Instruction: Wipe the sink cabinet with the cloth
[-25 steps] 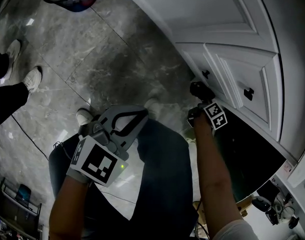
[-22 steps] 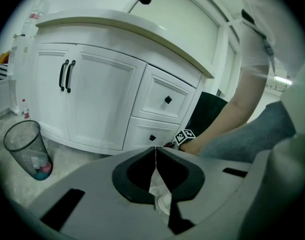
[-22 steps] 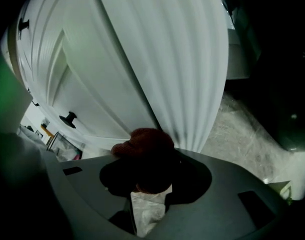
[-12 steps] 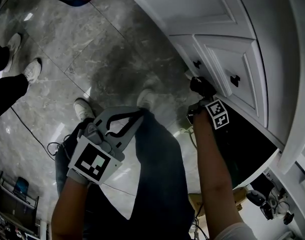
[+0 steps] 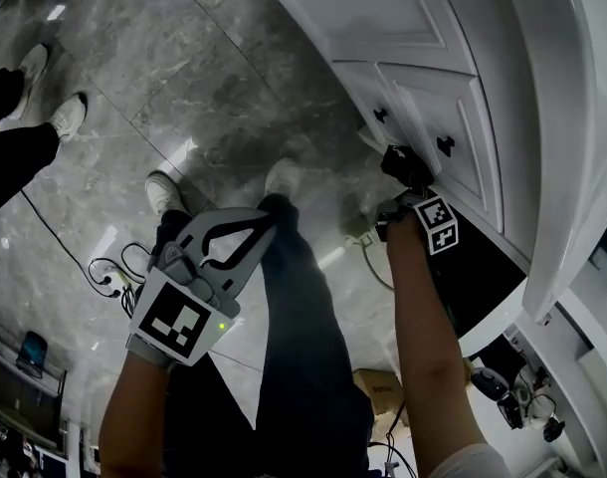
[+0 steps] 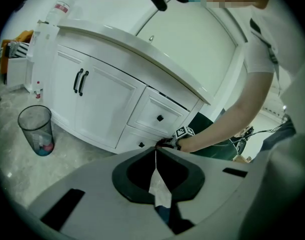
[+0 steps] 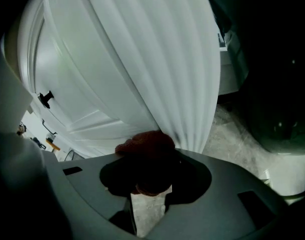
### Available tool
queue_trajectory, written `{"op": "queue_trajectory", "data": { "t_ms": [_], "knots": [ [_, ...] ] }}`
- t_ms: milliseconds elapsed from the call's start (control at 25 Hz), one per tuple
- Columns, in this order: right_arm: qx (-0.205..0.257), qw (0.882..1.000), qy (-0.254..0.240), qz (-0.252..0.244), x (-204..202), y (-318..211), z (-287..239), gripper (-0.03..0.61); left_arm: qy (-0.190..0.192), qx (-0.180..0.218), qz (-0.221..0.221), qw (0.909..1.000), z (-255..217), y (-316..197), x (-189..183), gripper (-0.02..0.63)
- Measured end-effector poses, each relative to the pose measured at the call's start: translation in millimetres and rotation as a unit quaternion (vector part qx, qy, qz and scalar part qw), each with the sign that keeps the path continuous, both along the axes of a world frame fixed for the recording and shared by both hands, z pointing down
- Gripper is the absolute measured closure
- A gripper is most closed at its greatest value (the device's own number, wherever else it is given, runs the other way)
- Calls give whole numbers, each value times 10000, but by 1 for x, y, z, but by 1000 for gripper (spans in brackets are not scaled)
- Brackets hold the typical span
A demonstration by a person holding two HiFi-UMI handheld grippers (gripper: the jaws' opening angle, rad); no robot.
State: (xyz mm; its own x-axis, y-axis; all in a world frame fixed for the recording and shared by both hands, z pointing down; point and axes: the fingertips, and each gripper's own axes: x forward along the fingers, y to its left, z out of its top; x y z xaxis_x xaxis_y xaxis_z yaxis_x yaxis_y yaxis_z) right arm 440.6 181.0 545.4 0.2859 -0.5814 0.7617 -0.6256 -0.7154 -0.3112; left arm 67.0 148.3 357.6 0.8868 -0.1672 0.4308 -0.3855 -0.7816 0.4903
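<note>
The white sink cabinet (image 5: 383, 28) curves along the right of the head view, with two small drawer knobs low on its front. My right gripper (image 5: 403, 163) is shut on a dark red-brown cloth (image 7: 145, 146) and holds it against the cabinet's lower edge (image 7: 157, 74), just below the knobs. From the left gripper view the right gripper (image 6: 168, 143) shows at the base of the cabinet (image 6: 107, 99). My left gripper (image 5: 271, 220) hangs over my legs, away from the cabinet, shut with its tips (image 6: 155, 150) touching and nothing between them.
A mesh waste bin (image 6: 36, 130) stands on the grey marble floor left of the cabinet. A bystander's shoes (image 5: 70, 116) are at the far left. Cables (image 5: 114, 272) lie on the floor. A dark green object (image 5: 483, 287) sits beside the cabinet's right end.
The right gripper and cloth have slid along the cabinet's lower front, from under the first knob towards the second. The left gripper has stayed over my legs.
</note>
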Motion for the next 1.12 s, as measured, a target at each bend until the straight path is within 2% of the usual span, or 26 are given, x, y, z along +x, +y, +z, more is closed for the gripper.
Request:
{"op": "queue_trajectory", "data": {
  "t_ms": [320,520,1120],
  "knots": [
    [-284,9995,98,-28,1,-1,0,436,-20,-34,-283,9996,-8,-17,-9,601],
    [-448,9988,191,-44,-2,-3,2,436,33,-208,-512,9985,-4,-19,-14,601],
    [-190,9974,131,-690,-47,-62,1,436,73,-236,-916,9955,-1,-3,-41,601]
  ]
}}
